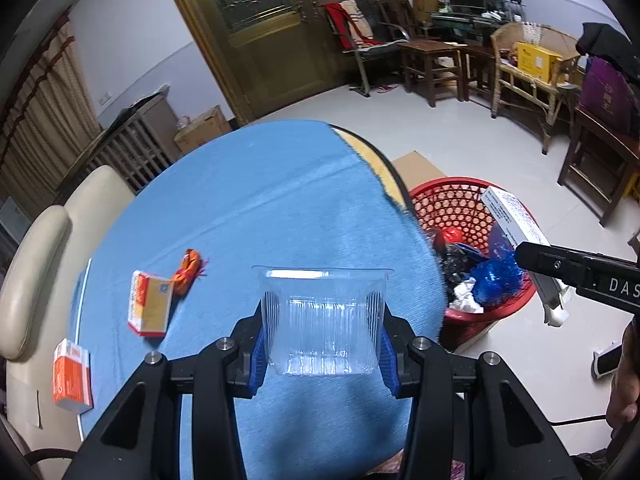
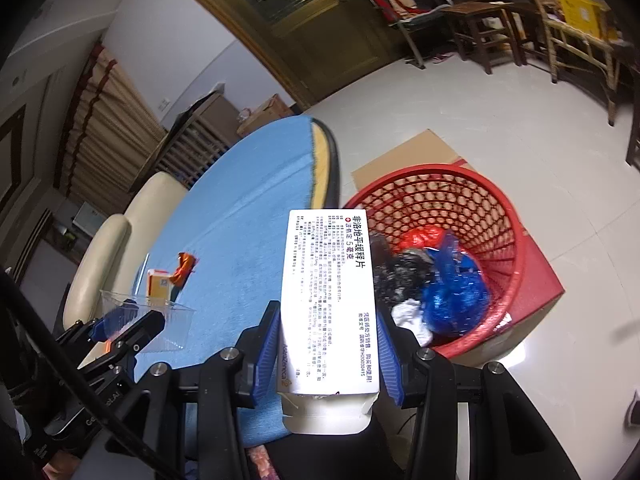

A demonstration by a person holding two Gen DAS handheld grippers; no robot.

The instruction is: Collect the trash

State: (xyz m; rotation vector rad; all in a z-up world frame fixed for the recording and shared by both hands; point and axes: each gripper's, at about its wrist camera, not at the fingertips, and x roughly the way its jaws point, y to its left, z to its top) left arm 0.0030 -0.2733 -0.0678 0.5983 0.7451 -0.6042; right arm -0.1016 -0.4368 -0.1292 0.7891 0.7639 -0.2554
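The left tongs point(image 1: 324, 354) are clamped on a clear, ribbed plastic tub point(image 1: 323, 320), its blue ridged pads pressing both side walls. The tub is square-mouthed with a thin flared rim, see-through and empty, held over the near part of the table.

The right tongs point(image 2: 327, 356) grip a long white cardboard medicine box point(image 2: 329, 300) by its long sides. Its face is covered in fine black print, and one end flap hangs open toward the camera. From the left camera the same box point(image 1: 516, 220) sits at about three o'clock, tilted above the basket's rim.

Beneath both is a round table point(image 1: 394, 184) draped in a soft blue towelling cloth point(image 1: 260, 200); a yellow top with a dark edge shows where the cloth stops. On the cloth, at about nine o'clock from the tub, lie two small orange-and-white cardboard boxes point(image 1: 150, 304) point(image 1: 72, 378) and one crumpled orange foil wrapper point(image 1: 188, 270) touching the nearer box.

On the pale tiled floor, at about two o'clock from the tub, stands one red plastic lattice basket point(image 1: 452, 204), round with diamond-shaped holes. Inside it lie crinkled blue film point(image 1: 494, 276), black film, a red scrap and white crumpled paper point(image 1: 466, 294). The basket rests partly on flat brown cardboard point(image 2: 404, 152).
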